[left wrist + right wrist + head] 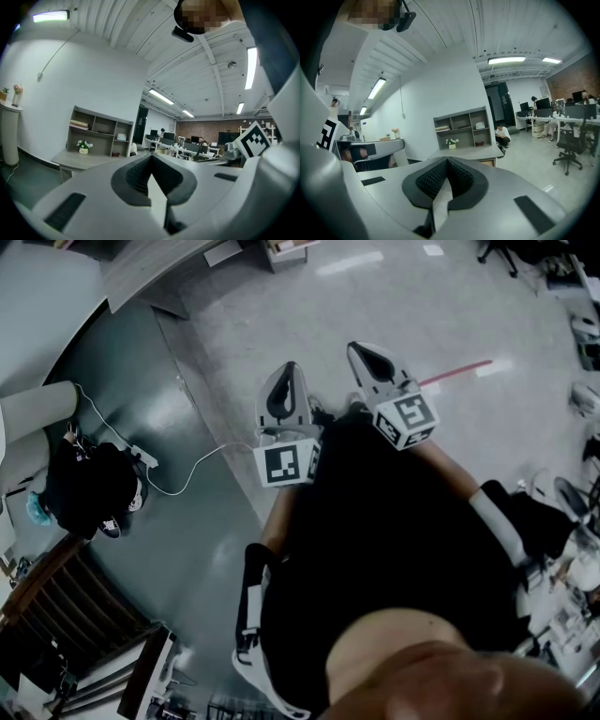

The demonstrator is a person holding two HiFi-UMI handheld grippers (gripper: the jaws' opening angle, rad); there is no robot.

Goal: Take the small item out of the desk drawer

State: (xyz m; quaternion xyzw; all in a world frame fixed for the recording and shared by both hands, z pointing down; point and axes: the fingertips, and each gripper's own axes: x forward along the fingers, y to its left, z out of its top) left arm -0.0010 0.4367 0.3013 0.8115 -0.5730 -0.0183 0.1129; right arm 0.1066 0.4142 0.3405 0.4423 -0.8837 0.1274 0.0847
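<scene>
Left tongs, right tongs closed, empty.

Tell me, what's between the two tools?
Only bare grey floor lies between the left tool and the right tool, seen in the head view.

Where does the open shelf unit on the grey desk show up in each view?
Head view: not in it.
Left gripper view: shelf unit left of centre, at mid-height.
Right gripper view: shelf unit near centre, at mid-height.
Shared landmark: the flower pot standing on the desk in front of the shelf's left part.
</scene>
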